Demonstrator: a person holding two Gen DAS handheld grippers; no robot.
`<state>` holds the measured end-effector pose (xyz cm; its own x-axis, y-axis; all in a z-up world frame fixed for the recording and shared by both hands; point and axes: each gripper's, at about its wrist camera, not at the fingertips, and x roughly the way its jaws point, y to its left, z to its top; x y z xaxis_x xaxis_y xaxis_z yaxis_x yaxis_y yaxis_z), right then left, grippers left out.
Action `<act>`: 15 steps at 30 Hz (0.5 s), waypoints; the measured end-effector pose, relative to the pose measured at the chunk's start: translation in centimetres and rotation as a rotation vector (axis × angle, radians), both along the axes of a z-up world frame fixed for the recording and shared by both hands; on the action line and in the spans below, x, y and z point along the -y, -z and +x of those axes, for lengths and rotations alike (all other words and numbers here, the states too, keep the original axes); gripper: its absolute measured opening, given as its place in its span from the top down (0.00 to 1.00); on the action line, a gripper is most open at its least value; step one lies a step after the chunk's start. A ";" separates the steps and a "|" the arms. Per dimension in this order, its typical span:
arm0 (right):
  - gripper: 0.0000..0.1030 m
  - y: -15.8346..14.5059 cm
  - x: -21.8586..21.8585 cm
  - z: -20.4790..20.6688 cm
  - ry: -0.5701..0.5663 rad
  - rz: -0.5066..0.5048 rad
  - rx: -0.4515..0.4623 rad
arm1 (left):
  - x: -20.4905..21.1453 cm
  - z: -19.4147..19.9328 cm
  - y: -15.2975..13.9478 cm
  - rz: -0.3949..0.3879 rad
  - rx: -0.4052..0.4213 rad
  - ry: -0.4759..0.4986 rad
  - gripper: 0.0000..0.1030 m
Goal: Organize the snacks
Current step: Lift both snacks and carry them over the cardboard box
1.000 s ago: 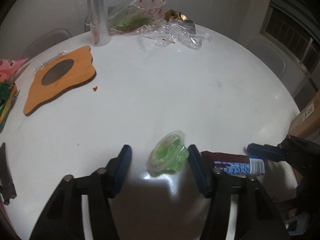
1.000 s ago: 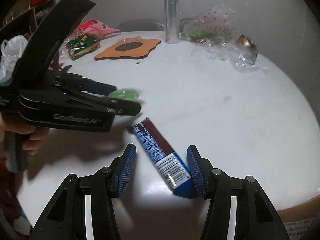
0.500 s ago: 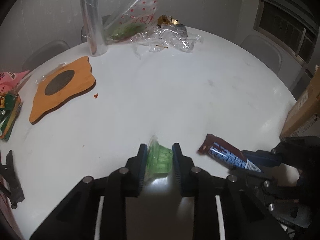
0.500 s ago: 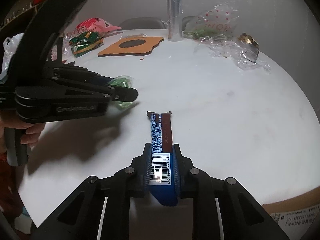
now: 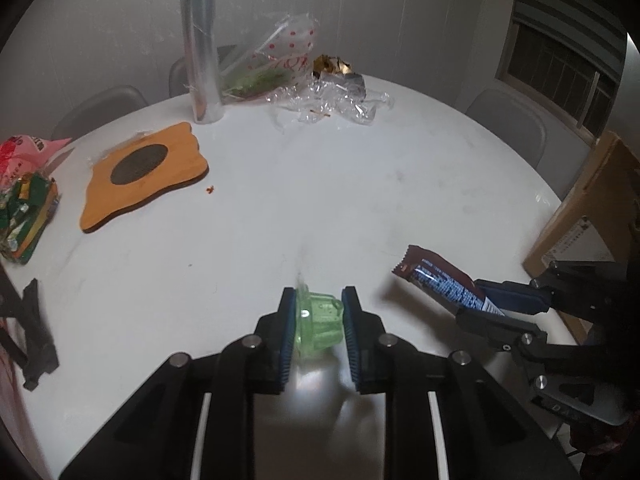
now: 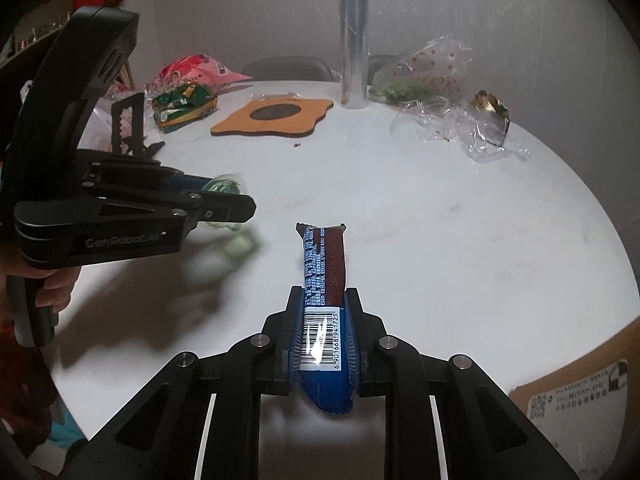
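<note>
My left gripper [image 5: 319, 320] is shut on a small green jelly cup [image 5: 319, 330], held just above the round white table [image 5: 360, 200]. In the right wrist view that cup [image 6: 224, 190] shows at the tip of the left gripper [image 6: 228, 204], with its shadow on the table below. The right gripper [image 6: 323, 320] is shut on a brown and blue snack bar [image 6: 325, 280], barcode end between the pads, the far end sticking out forward. The left wrist view has the same bar [image 5: 440, 280] at right, lifted off the table in the right gripper [image 5: 486, 306].
An orange wooden trivet [image 5: 144, 172], a tall silver tube [image 5: 202, 52], a dotted plastic bag [image 5: 276, 64] and crumpled clear wrap [image 5: 340, 100] sit at the back. Green and pink snack packs [image 5: 24, 208] lie far left. A cardboard box [image 5: 580, 216] stands off the right edge.
Both grippers closed: the left on the green jelly cup, the right on the snack bar. Both then lifted their snacks off the table and drew back slightly.
</note>
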<state>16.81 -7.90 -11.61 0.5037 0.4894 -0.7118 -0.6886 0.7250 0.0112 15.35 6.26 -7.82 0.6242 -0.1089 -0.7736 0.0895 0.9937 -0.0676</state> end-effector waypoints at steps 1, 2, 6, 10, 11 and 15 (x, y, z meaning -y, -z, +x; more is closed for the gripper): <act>0.86 -0.2 0.0 -0.4 0.001 0.002 0.004 | 0.0 -0.4 -0.3 0.003 0.008 -0.002 0.81; 0.86 -0.3 0.0 -0.6 0.001 0.004 0.008 | 0.0 -0.8 -0.6 0.005 0.016 -0.003 0.81; 0.86 -1.8 0.3 -2.3 -0.004 0.023 0.046 | 0.1 -2.9 -2.9 0.014 0.072 -0.006 0.81; 0.86 -4.7 0.8 -4.6 -0.024 0.057 0.109 | 0.4 -5.0 -6.1 0.030 0.146 -0.012 0.81; 0.86 -5.4 0.9 -5.1 -0.029 0.057 0.124 | 0.6 -5.6 -7.1 0.033 0.166 -0.011 0.81; 0.86 -9.0 2.2 -7.6 -0.039 0.095 0.205 | 1.8 -8.1 -11.4 0.042 0.259 0.008 0.81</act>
<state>9.18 -10.12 -2.58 0.6128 0.5710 -0.5462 -0.7108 0.7004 -0.0652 7.22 4.44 3.55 0.8010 -0.0857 -0.5925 0.1063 0.9943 -0.0002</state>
